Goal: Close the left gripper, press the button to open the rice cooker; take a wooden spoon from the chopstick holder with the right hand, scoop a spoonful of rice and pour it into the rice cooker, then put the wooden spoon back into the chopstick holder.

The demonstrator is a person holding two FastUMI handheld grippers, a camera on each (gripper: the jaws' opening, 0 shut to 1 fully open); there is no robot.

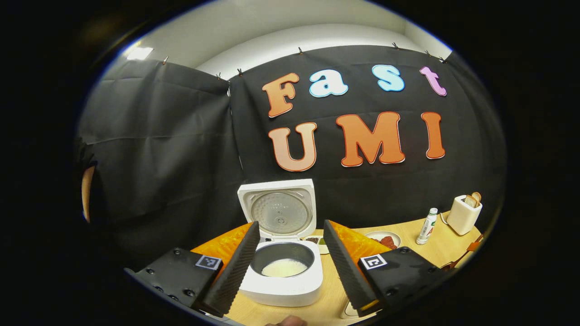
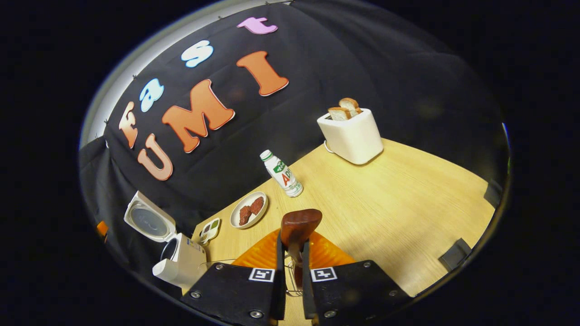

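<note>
Right gripper view has the right claw (image 2: 290,267) clamped on the wooden spoon (image 2: 297,231), handle running down toward the holder, with the open rice cooker (image 2: 179,260) off to its left.

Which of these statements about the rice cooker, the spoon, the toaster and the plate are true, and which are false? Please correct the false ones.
1. The rice cooker has its lid closed. False: the lid stands open and white rice lies in the pot.
2. The right tool is shut on the wooden spoon. True.
3. The left tool is shut. False: its fingers stand wide apart, with the cooker seen between them.
4. The toaster has bread slices in it. True.
5. The plate near the bottle is bare. False: it holds brown pieces of food.
</note>
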